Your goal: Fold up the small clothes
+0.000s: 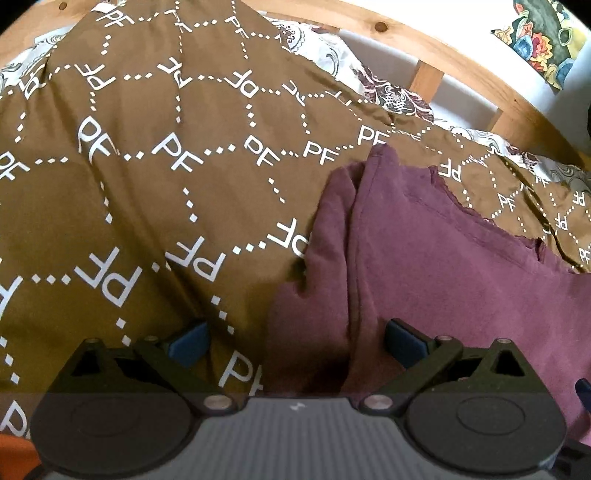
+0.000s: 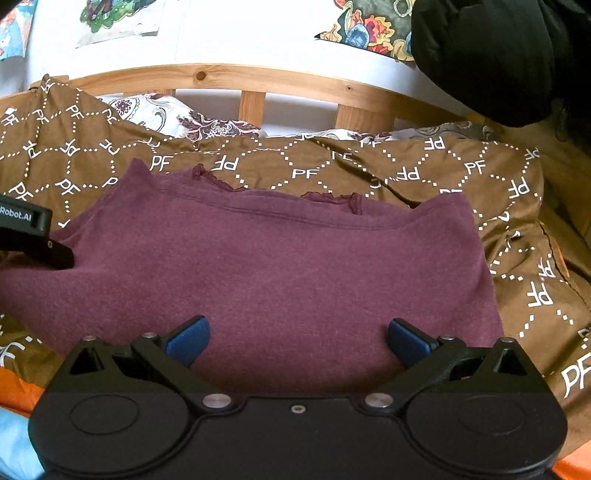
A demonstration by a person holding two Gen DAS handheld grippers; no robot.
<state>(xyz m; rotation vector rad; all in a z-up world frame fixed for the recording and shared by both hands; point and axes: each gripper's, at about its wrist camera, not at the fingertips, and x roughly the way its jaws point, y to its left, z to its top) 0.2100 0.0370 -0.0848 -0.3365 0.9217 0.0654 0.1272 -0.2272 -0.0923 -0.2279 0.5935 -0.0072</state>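
Note:
A small maroon top [image 2: 273, 266] with a frilled neckline lies spread on a brown bedcover printed with white "PF" letters [image 2: 424, 170]. In the left wrist view the top [image 1: 436, 266] fills the right side, its left edge folded into a ridge. My left gripper [image 1: 297, 345] is open, its blue pads astride the top's left edge, holding nothing. My right gripper [image 2: 298, 341] is open over the top's near hem, empty. The left gripper's black body [image 2: 29, 236] shows at the left edge of the right wrist view, at the top's left side.
A wooden bed rail [image 2: 258, 83] runs along the far side, with a white wall and colourful pictures [image 2: 373, 27] behind. A black garment [image 2: 495, 55] hangs at the upper right. A patterned white sheet [image 1: 391, 92] peeks from under the cover. Orange cloth [image 2: 18, 391] lies at the near left.

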